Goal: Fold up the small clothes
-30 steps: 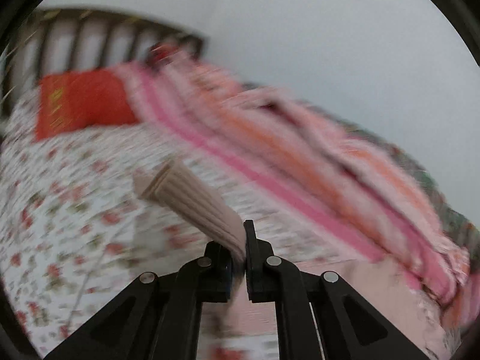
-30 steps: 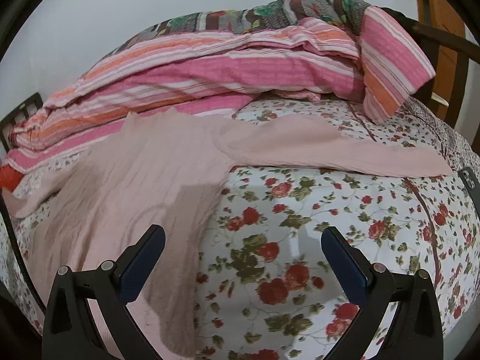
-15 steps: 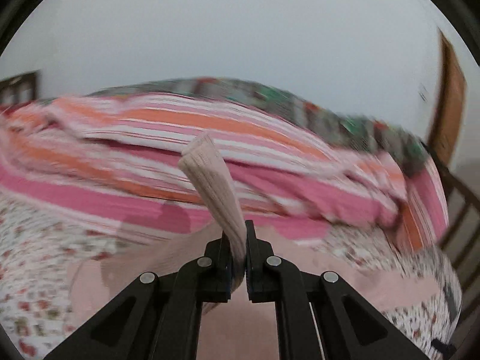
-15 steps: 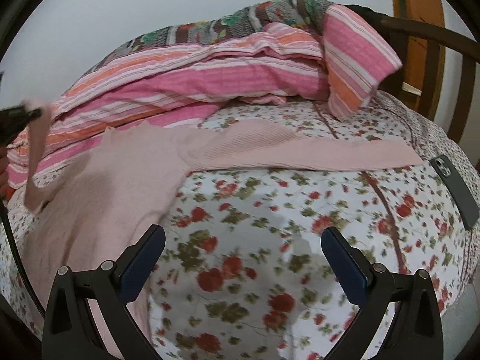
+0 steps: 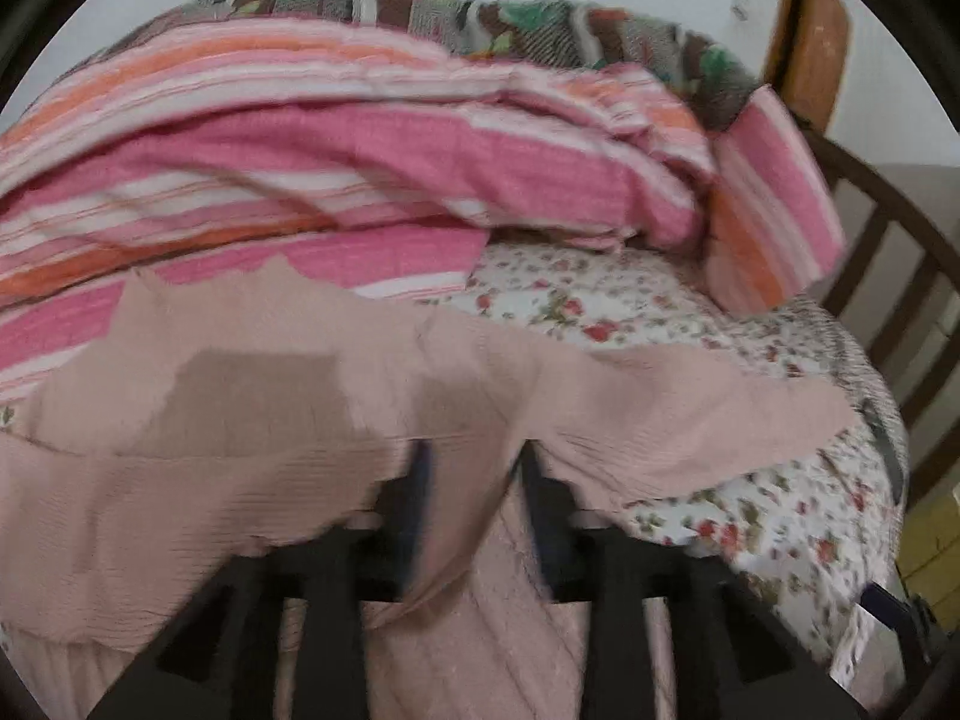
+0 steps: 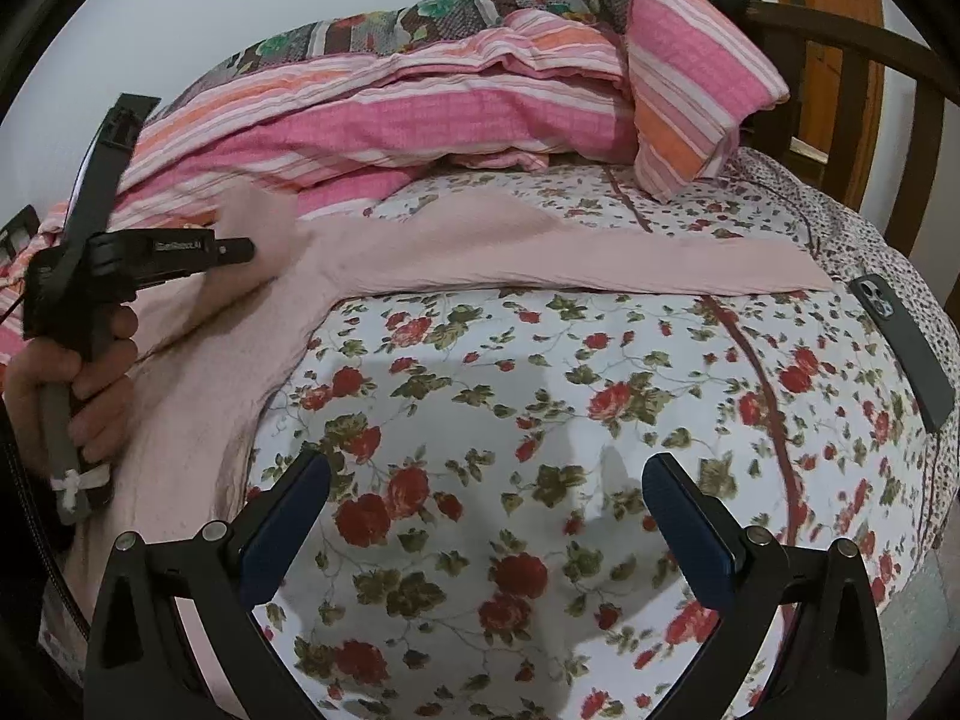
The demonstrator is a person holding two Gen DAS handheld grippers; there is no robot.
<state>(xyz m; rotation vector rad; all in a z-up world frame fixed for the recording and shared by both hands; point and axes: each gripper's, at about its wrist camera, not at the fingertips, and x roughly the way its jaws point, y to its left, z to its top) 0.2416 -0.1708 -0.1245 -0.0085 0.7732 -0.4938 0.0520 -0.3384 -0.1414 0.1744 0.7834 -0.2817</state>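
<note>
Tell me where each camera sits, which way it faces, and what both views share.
Left wrist: on the left gripper, low over the pink knit top, facing the striped quilt; its fingers show, parted.
Right wrist: on the right gripper, above the floral bedsheet; open fingers, left hand and phone show.
Shared: top, quilt, bedsheet, wooden footboard.

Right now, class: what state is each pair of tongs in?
Left tongs: partly open, pink sweater sleeve between the fingers.
Right tongs: open, empty.

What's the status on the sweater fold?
Left gripper at sweater's folded-over sleeve, grip unclear. Right gripper open, above bedsheet. Phone by far sleeve.
</note>
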